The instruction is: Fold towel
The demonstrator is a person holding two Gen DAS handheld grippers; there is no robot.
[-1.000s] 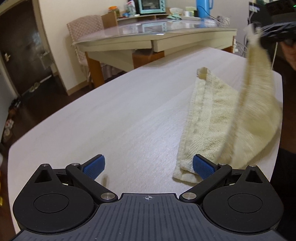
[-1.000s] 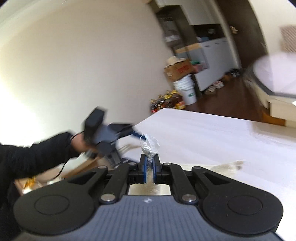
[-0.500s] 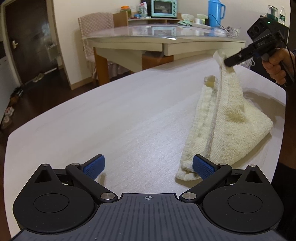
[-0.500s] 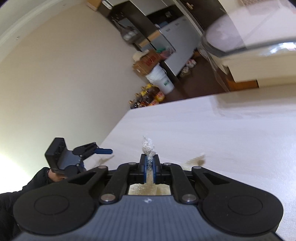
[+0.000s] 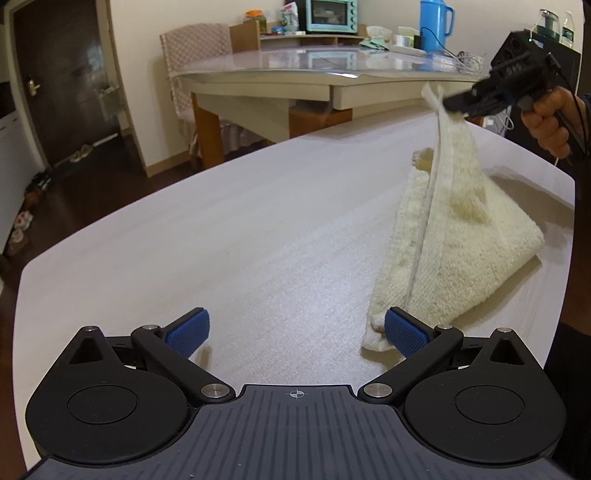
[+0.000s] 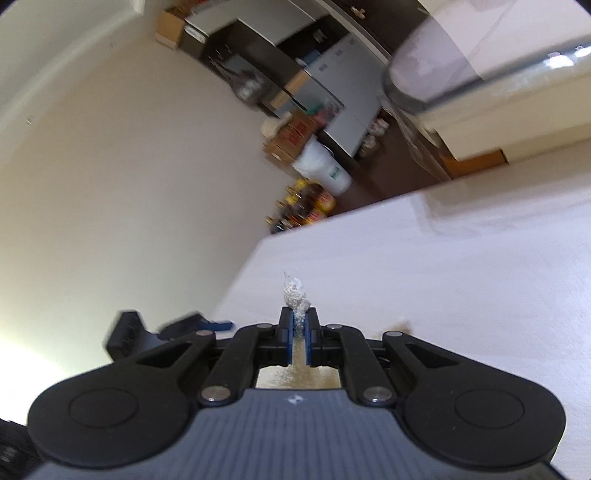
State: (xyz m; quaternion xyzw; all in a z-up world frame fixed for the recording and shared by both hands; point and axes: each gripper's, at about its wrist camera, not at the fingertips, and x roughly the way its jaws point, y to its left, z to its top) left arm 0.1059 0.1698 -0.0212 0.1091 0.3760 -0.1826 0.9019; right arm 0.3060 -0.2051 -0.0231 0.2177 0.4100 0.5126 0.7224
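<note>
A cream towel (image 5: 454,236) lies folded on the right part of the white table (image 5: 240,229). My right gripper (image 6: 299,321) is shut on one towel corner (image 6: 294,291) and holds it up above the table; it also shows in the left wrist view (image 5: 448,105) at the upper right, with the cloth hanging from it as a tent. My left gripper (image 5: 295,328) is open and empty, low over the table's near edge. Its right pad (image 5: 404,332) touches or nearly touches the towel's near corner (image 5: 376,332).
A second, glass-topped table (image 5: 332,74) with a chair, a blue jug (image 5: 434,24) and a small oven stands behind. The white table's right edge (image 5: 569,206) is close to the towel. Boxes, a bucket and bottles (image 6: 306,206) stand on the floor far off.
My right gripper has carried the held corner down and leftwards over the towel, then lifted it a little again. My left gripper has stayed open in the same place.
</note>
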